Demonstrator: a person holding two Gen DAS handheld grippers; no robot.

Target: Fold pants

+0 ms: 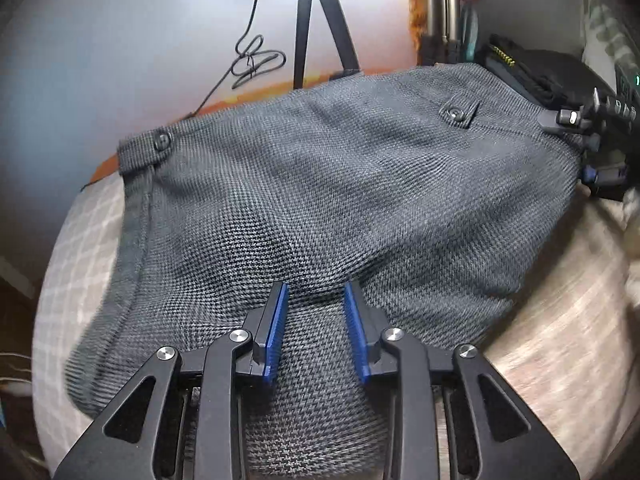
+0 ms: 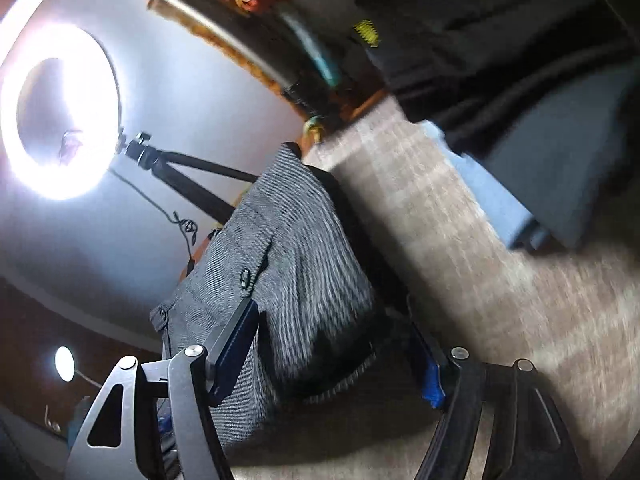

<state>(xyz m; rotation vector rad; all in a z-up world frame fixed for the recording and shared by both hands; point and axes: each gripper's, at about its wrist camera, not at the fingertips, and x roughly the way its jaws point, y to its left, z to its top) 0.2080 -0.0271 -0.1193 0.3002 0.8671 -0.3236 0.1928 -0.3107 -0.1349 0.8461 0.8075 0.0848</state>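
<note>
Dark grey woven pants (image 1: 320,200) lie folded on a checked bedspread (image 1: 560,340), waistband with two buttons toward the far side. My left gripper (image 1: 316,296) sits at the near edge, its blue pads apart with a bunched fold of the cloth between them. My right gripper (image 1: 588,172) shows at the pants' right edge in the left wrist view. In the right wrist view the right gripper (image 2: 332,316) has its jaws wide apart around the pants (image 2: 288,264), the picture blurred by motion.
A black tripod (image 1: 316,20) with a bright ring light (image 2: 60,116) and a dangling cable (image 1: 252,60) stands beyond the bed. Dark bags and cloth (image 2: 500,32) lie at the far right. A metal rail (image 1: 440,8) rises behind.
</note>
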